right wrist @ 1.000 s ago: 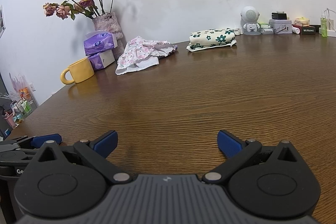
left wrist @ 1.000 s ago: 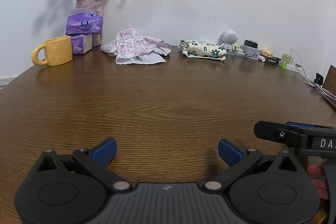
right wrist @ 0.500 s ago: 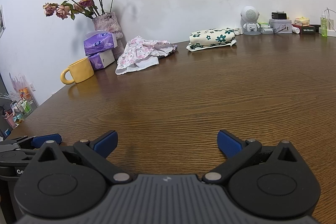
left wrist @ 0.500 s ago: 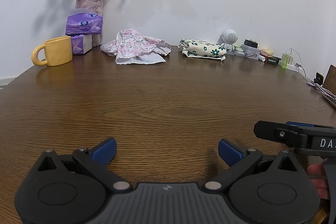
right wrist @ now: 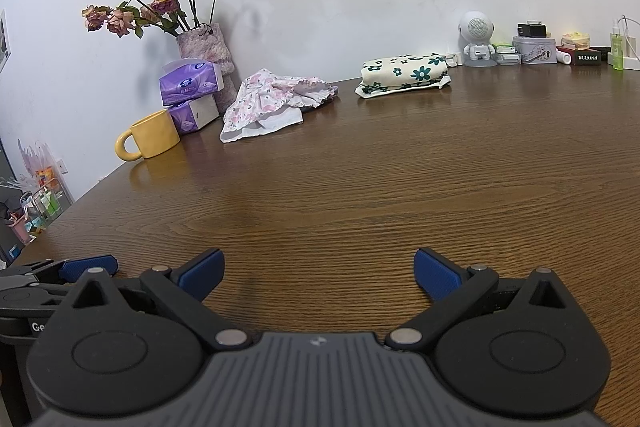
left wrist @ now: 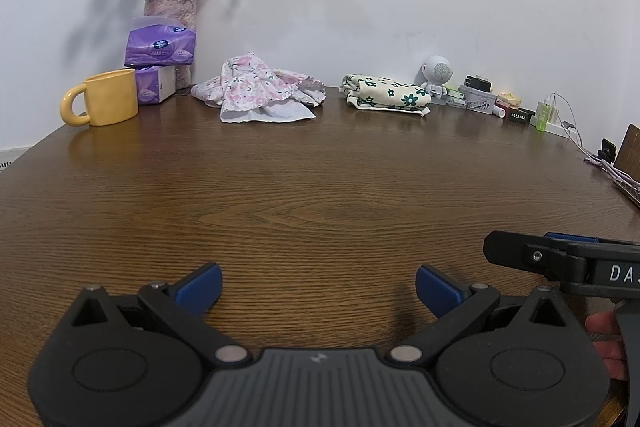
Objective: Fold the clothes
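1. Against the far wall, on the grained brown wooden table, a crumpled pink floral garment lies in a soft, rumpled heap.
2. Just to its right sits a cream cloth with green flowers, folded into a neat flat block.
3. Low over the near tabletop, the left gripper has its blue-padded jaws spread wide, holding nothing.
4. Beside it, the right gripper is likewise spread and empty.
5. A glossy yellow mug stands near purple tissue packs.

Both grippers are chunky black plastic with blue finger pads, silver pivot screws and a ribbed grey centre. Right gripper has white "DA" lettering on its side.
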